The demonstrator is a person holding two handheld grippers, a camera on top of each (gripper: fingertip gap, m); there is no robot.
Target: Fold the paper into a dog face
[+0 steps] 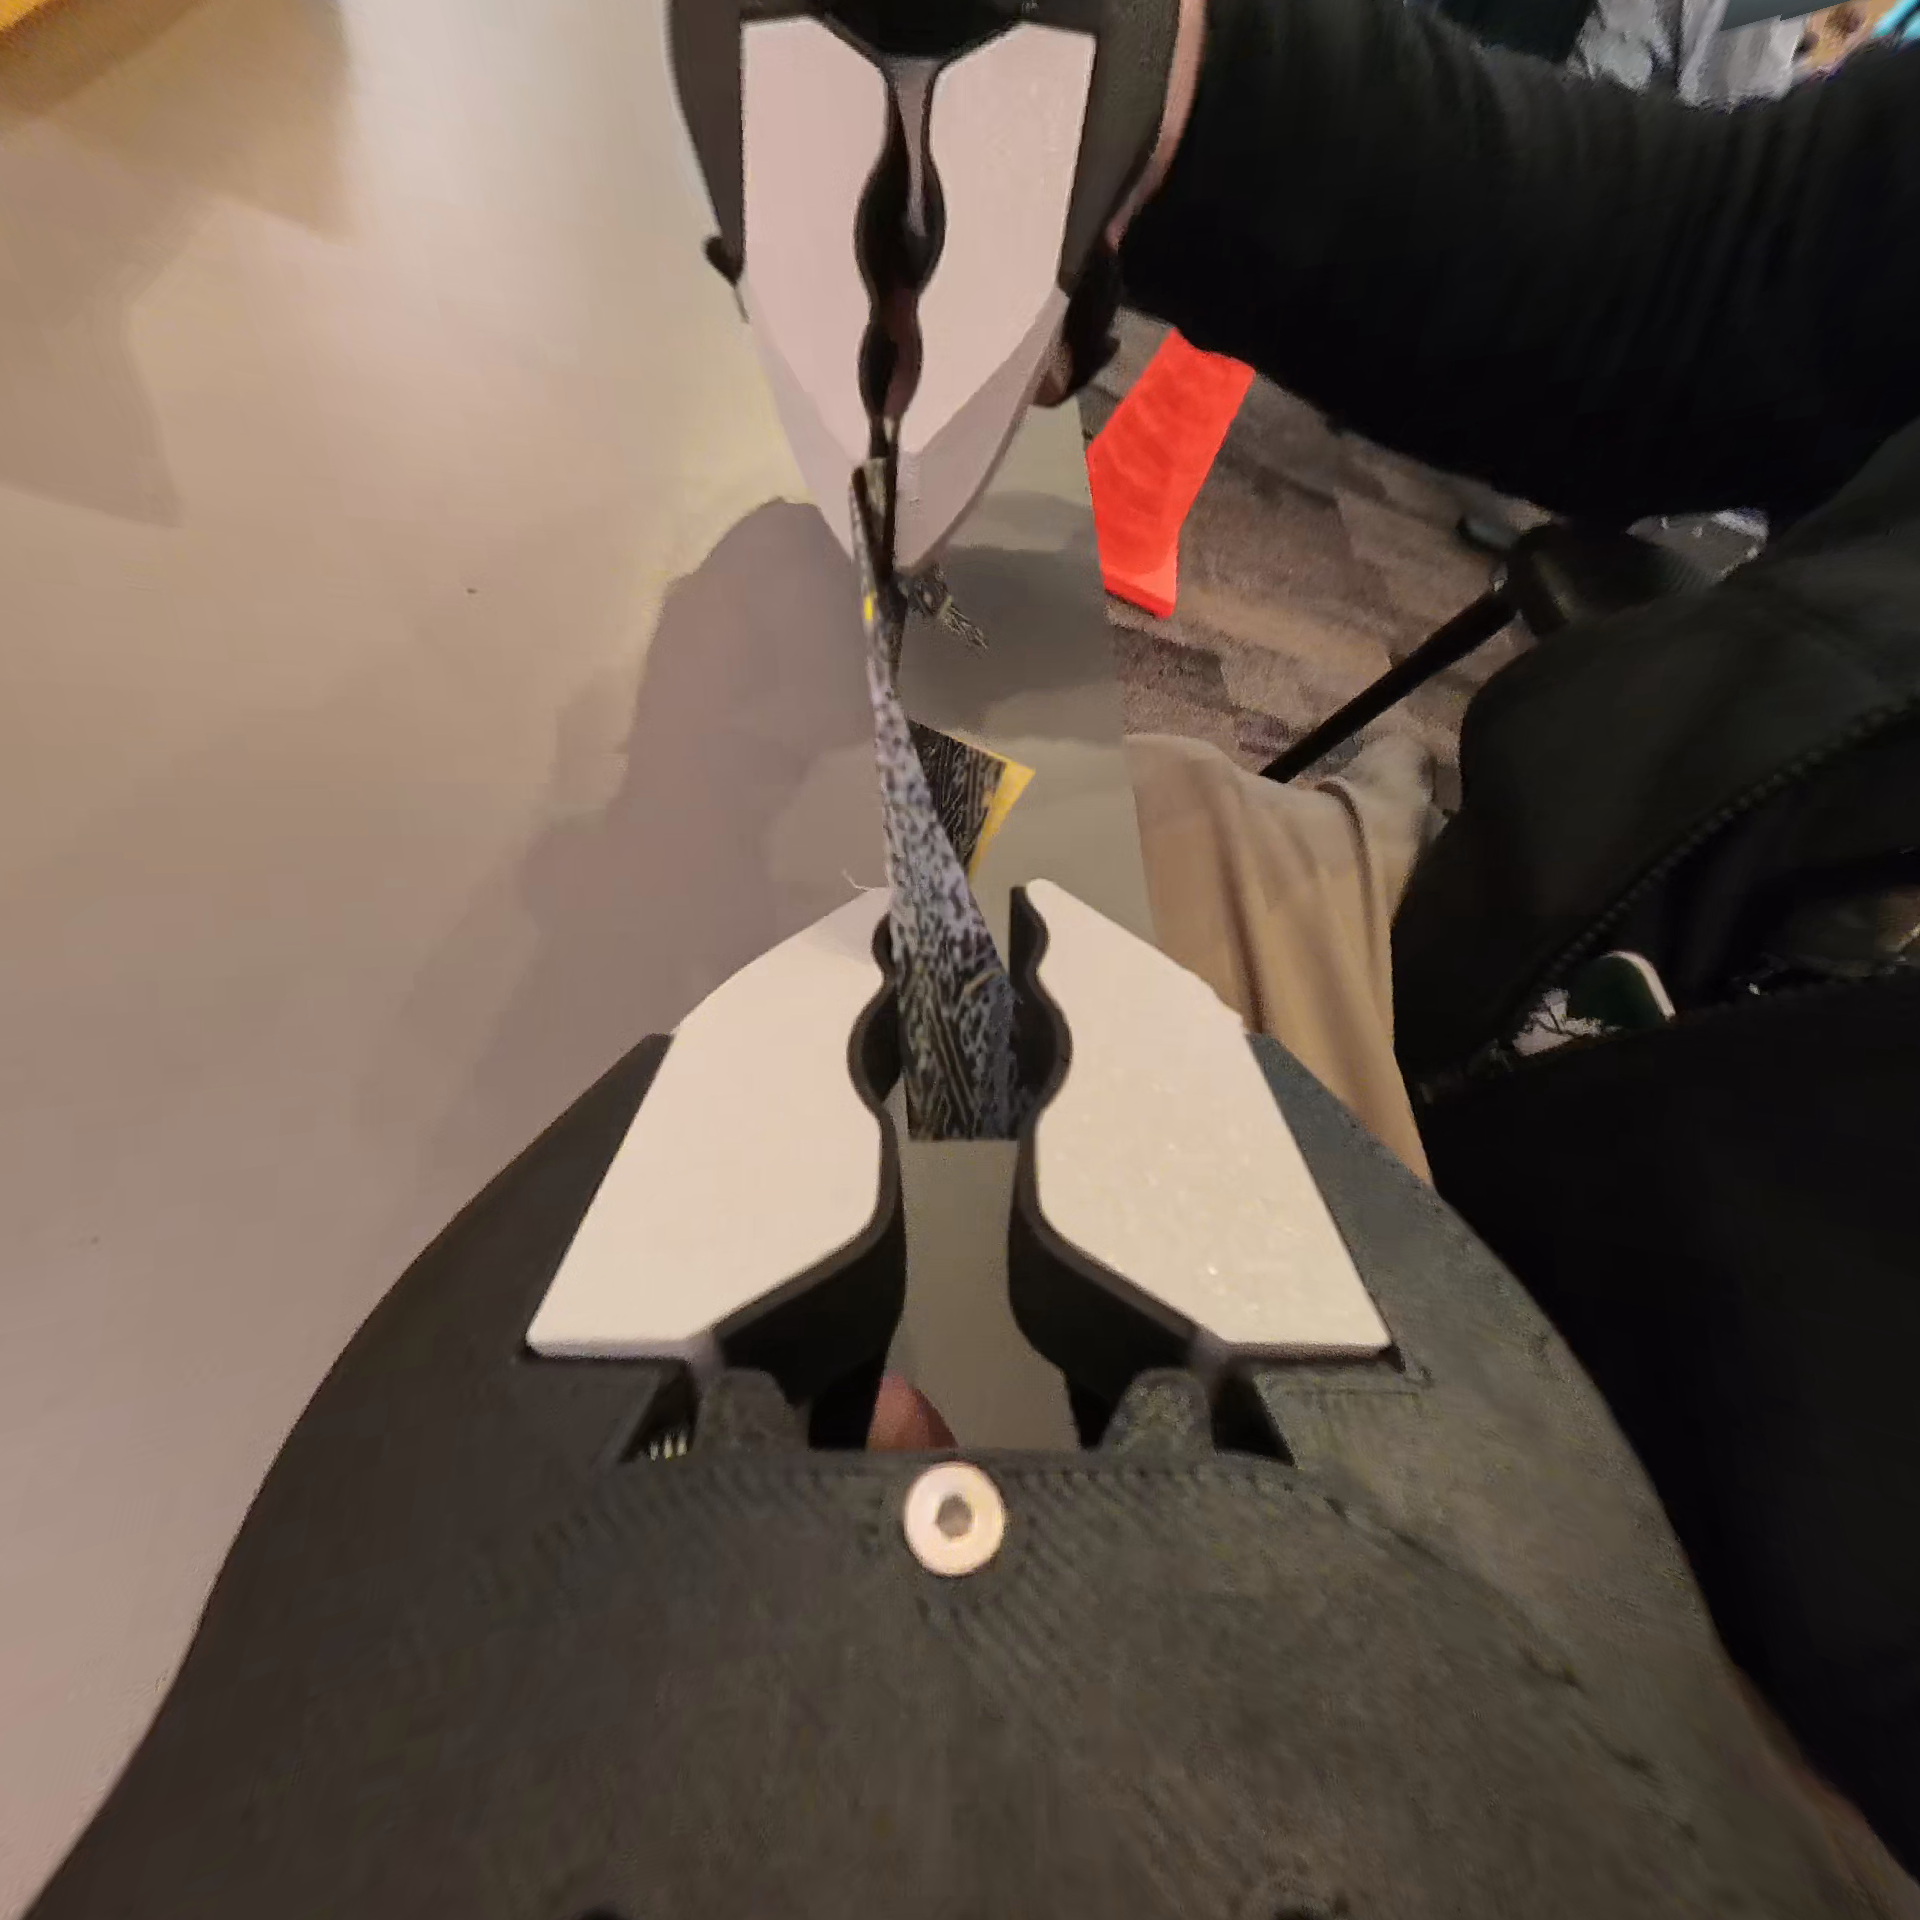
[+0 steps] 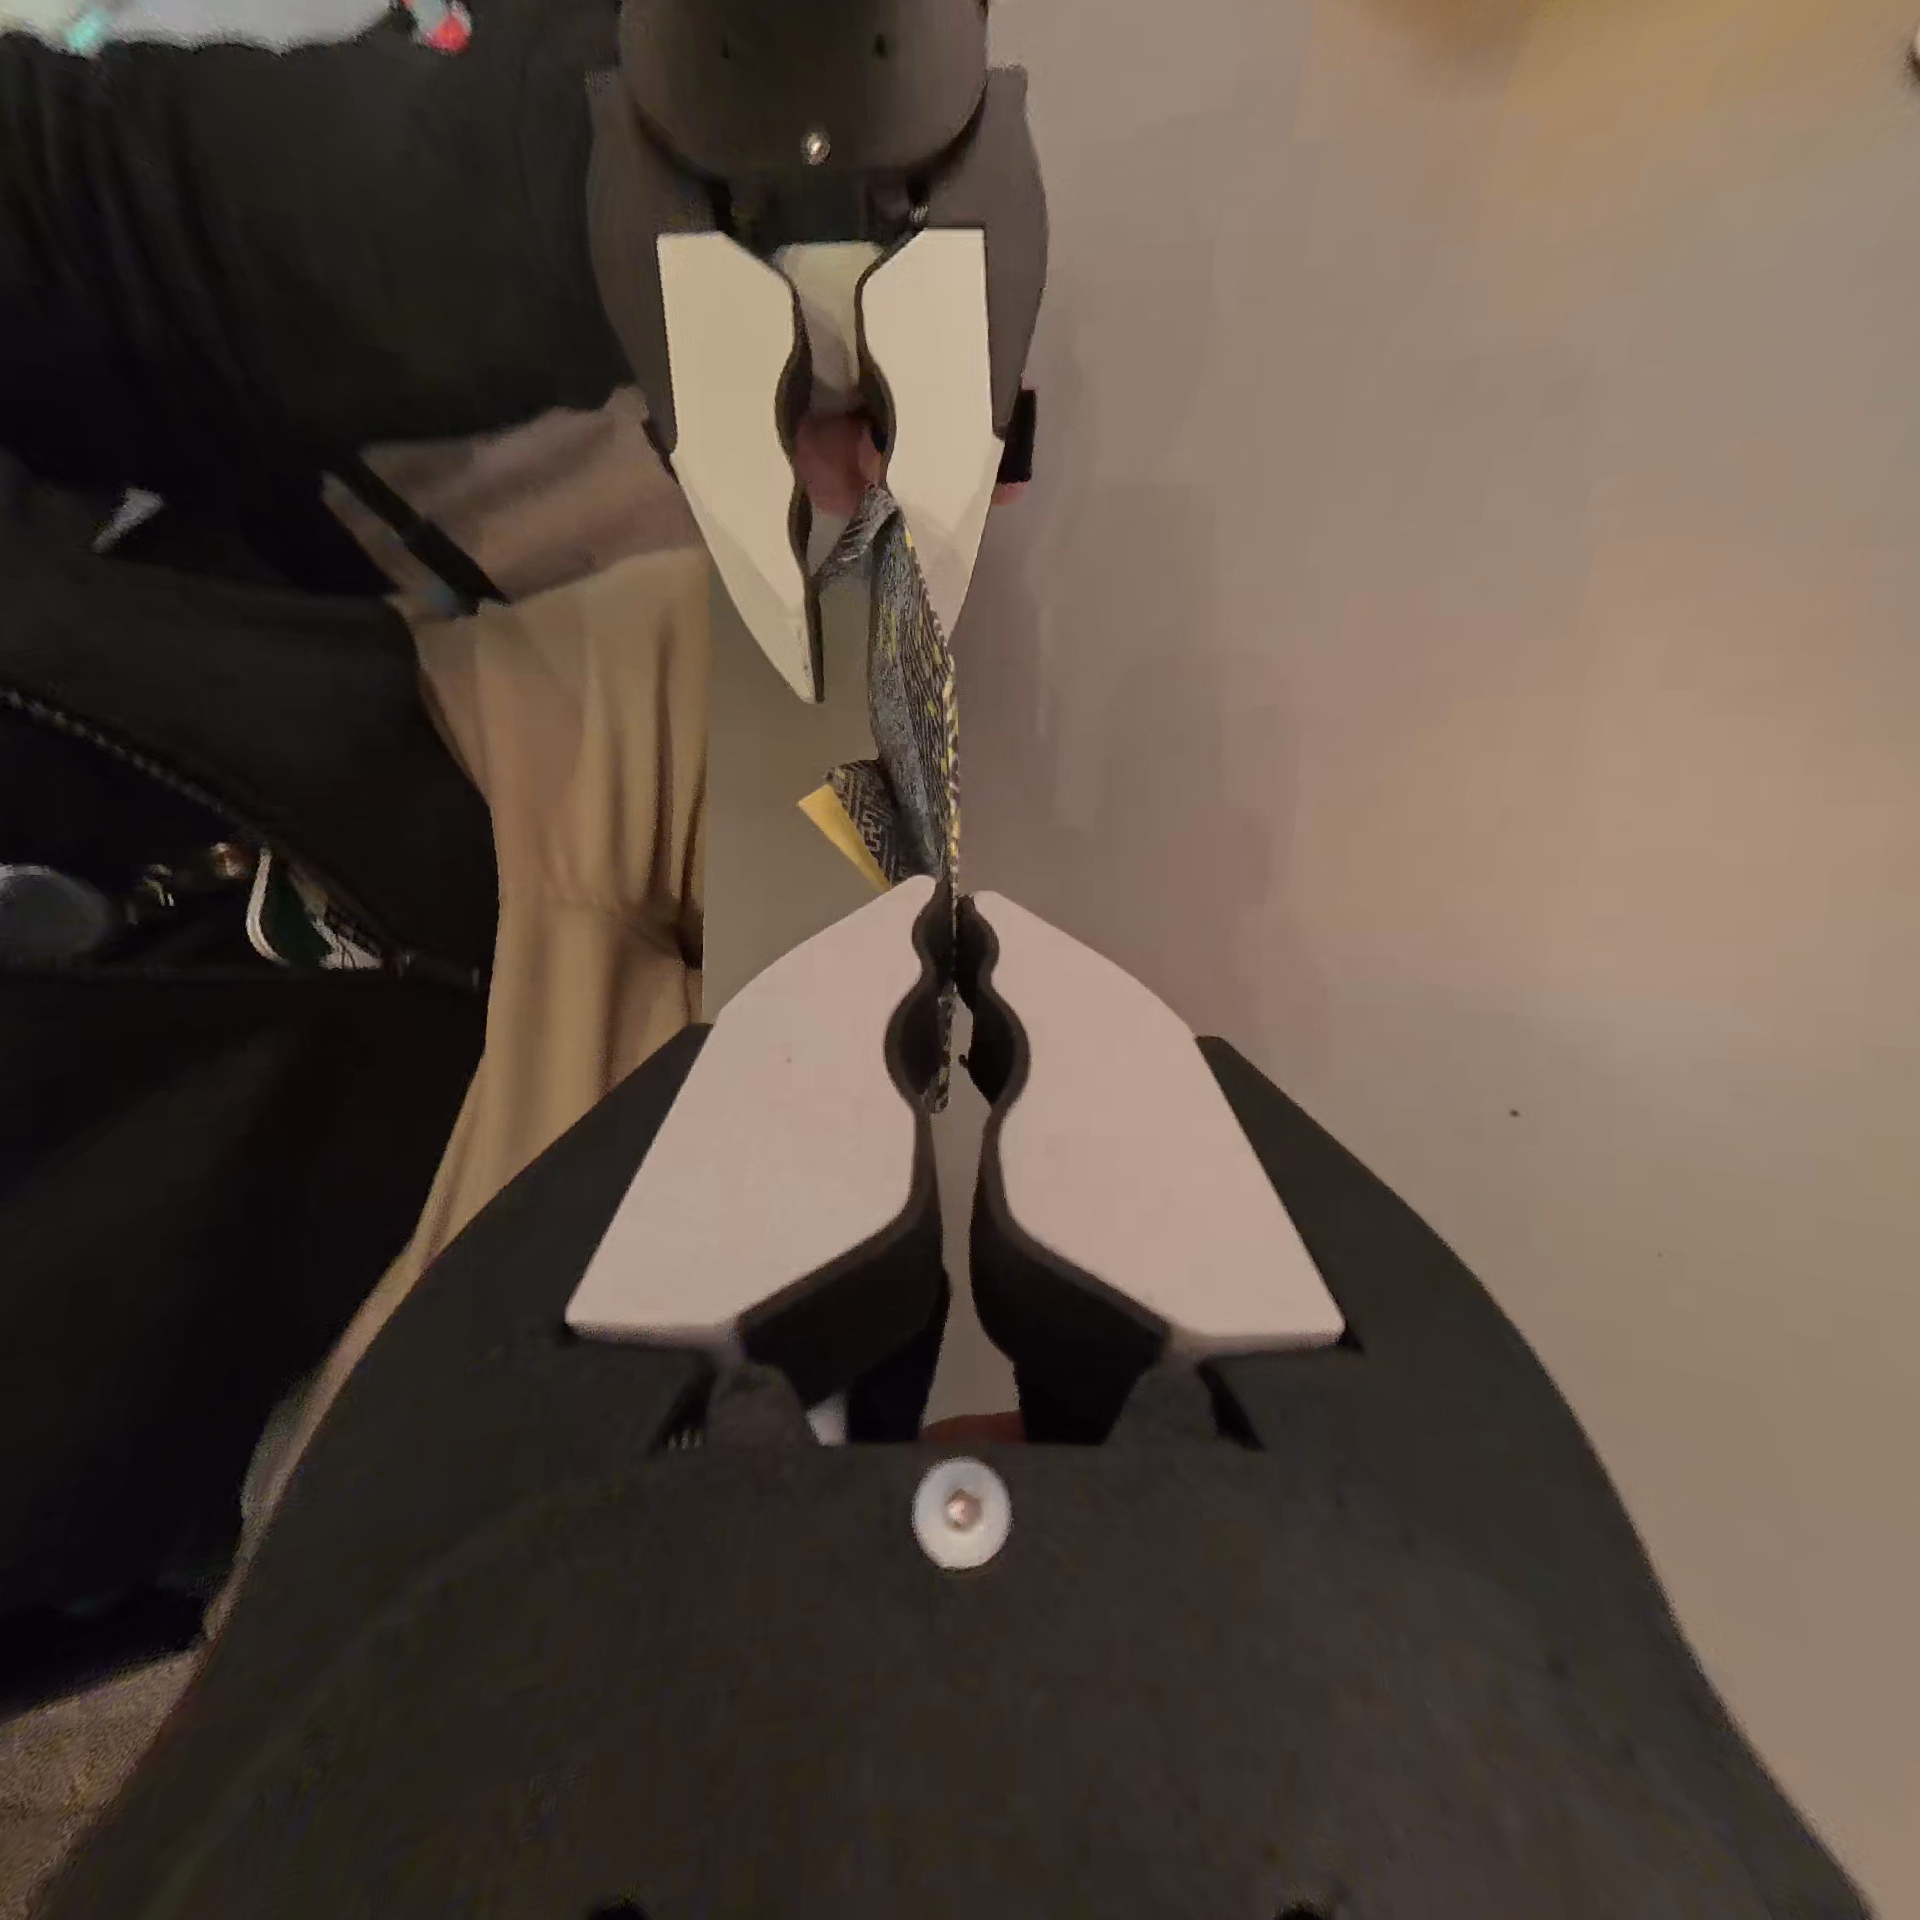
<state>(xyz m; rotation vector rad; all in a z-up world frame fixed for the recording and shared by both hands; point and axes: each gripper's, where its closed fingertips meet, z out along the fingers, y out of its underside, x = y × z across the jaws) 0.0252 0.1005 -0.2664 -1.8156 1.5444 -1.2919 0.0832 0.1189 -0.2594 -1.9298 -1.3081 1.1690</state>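
Paper (image 1: 920, 831), dark-patterned with a yellow underside, hangs stretched in the air just off the tabletop (image 1: 312, 831) edge, between both tools. Right gripper (image 2: 954, 909) is clenched on one corner; left gripper (image 1: 951, 899) stands parted around the other. Seemingly mid-fold; next, lower it flat and crease.

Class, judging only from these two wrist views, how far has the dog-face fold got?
Done: the patterned paper shows at least one fold. In hand: it hangs above the table, right gripper pinching one end, left gripper open around the other. Left: no dog face is recognisable.

Black printed tool (image 2: 954, 914) bodies, white finger plates (silver screw each), black sleeves (image 1: 1507, 239)
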